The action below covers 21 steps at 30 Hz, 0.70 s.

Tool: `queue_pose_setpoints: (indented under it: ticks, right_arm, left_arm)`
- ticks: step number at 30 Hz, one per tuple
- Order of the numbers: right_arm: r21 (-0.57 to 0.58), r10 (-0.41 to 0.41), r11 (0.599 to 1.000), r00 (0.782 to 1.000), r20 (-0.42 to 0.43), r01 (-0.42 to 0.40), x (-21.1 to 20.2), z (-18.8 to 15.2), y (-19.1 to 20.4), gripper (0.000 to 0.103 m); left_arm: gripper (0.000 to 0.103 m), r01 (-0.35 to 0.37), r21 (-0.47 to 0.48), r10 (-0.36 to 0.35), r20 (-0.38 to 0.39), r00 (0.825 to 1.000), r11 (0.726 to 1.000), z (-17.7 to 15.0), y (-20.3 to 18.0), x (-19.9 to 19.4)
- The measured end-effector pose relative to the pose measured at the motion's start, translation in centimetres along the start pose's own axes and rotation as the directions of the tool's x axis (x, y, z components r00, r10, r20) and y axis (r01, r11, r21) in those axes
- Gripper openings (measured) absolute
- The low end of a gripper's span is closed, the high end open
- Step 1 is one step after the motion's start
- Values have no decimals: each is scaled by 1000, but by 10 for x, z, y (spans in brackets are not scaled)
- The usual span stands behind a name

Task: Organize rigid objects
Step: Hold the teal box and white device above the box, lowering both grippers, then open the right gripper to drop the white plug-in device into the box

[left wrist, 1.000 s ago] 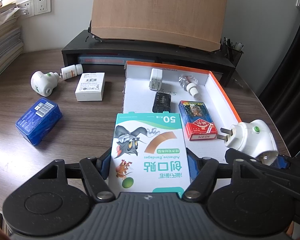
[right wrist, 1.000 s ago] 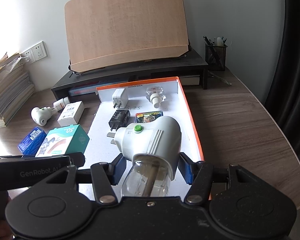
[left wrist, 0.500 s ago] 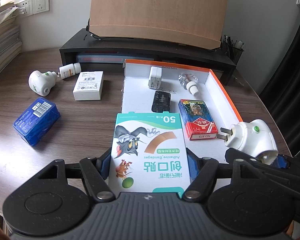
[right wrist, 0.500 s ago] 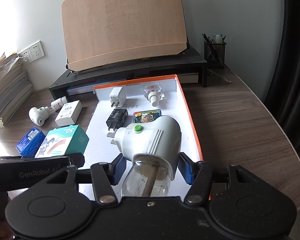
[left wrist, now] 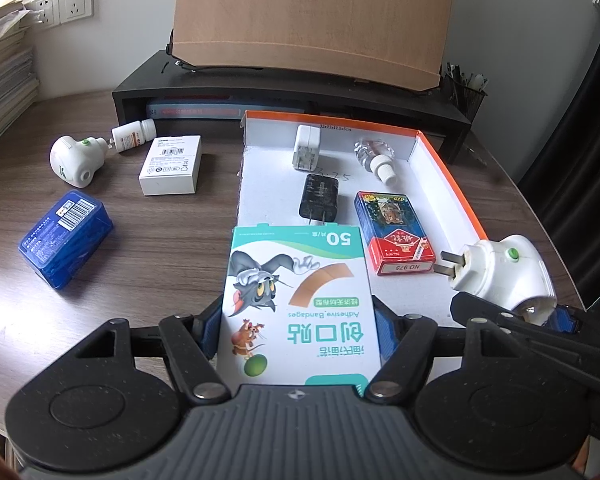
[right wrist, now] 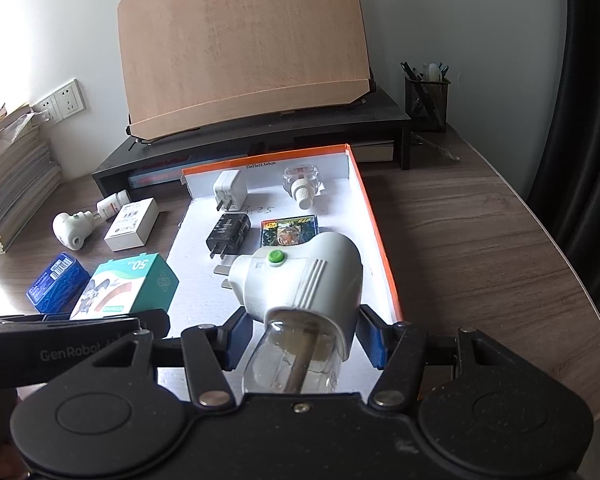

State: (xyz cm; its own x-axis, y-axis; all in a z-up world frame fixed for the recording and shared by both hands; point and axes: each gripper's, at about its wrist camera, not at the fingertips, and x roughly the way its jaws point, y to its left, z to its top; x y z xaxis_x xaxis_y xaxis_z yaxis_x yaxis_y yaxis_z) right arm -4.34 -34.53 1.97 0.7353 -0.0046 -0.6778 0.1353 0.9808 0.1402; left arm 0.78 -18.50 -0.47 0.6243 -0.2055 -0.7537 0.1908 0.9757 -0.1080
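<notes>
1. The left claw (left wrist: 300,332) is clamped on a teal-and-white cardboard box of adhesive bandages (left wrist: 298,304), blue pads on its two long sides, held just above the near end of the shallow white cardboard tray with the orange rim (left wrist: 444,168).
2. The right claw (right wrist: 300,336) is squeezed onto a white plastic plug-in mosquito repeller with a green button and a clear glass-looking bottle (right wrist: 300,280), also hovering over the tray's near end.
3. Handling guess: the bandage box looks light and a bit crushable, so side grip with gentle pressure seems right. The repeller's shell is smooth and rounded, probably slippery; I'd keep the pads on the shell, not the bottle, which looks breakable.
4. Readable stuff: the box says "Adhesive Bandages" and "50" plus Chinese characters, with a cartoon cat and mouse. The red playing-card pack (left wrist: 394,232) in the tray reads "NO 975". The left claw's body, seen in the right wrist view, says "GenRobot".
5. Still out on the wooden desk (left wrist: 160,248): a blue plastic box with a barcode (left wrist: 66,236), a white carton (left wrist: 171,165), and a second white repeller (left wrist: 75,156).
</notes>
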Motion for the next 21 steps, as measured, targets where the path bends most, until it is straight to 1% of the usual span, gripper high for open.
queue_pose_setpoints:
  ticks: [21]
  right_arm:
    - [24,1,1000,1000,-29,0,12,2,-3,69]
  left_arm:
    - [72,8,-1,-8,-30,1000,1000,-1,1,8]
